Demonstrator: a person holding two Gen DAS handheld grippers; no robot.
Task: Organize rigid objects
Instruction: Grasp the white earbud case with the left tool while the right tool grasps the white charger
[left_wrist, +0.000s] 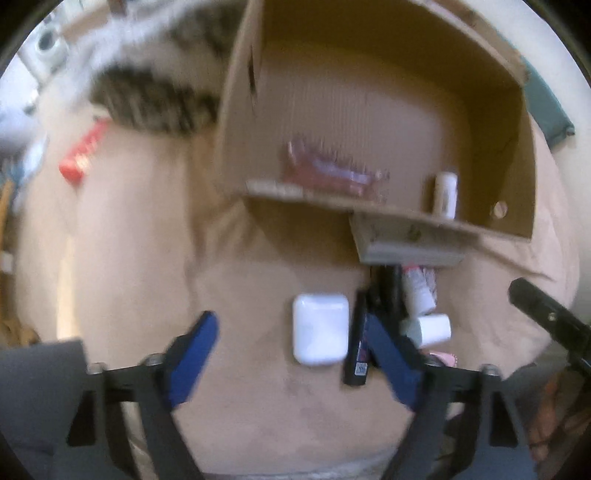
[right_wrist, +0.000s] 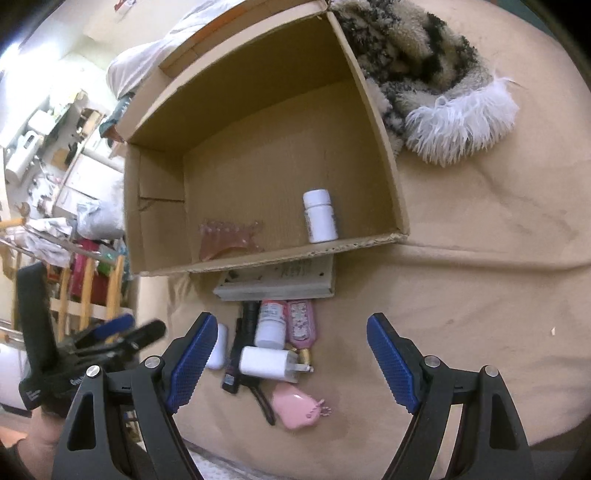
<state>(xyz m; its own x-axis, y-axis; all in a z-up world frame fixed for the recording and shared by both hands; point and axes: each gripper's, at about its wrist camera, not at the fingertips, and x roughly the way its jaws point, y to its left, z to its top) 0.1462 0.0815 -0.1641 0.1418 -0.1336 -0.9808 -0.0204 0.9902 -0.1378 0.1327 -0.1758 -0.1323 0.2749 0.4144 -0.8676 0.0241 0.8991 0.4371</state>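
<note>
Left tool (left_wrist: 291, 354) open, straddling white earbud case (left_wrist: 320, 328) to grab it for cardboard box (left_wrist: 369, 110); right tool (right_wrist: 291, 362) open, empty, waiting over pile.

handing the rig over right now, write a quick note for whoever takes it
Left gripper: open, pointing down over the white earbud case, which sits between its fingers untouched.
Right gripper: open, empty, above the pile.
In the cardboard box: a white pill bottle and a clear pink piece.
On the bed by the box: white charger plug, a second white bottle, pink bottle, pink case, black stick-shaped item.
Left to do: move the pile into the box, probably the earbud case first.
</note>
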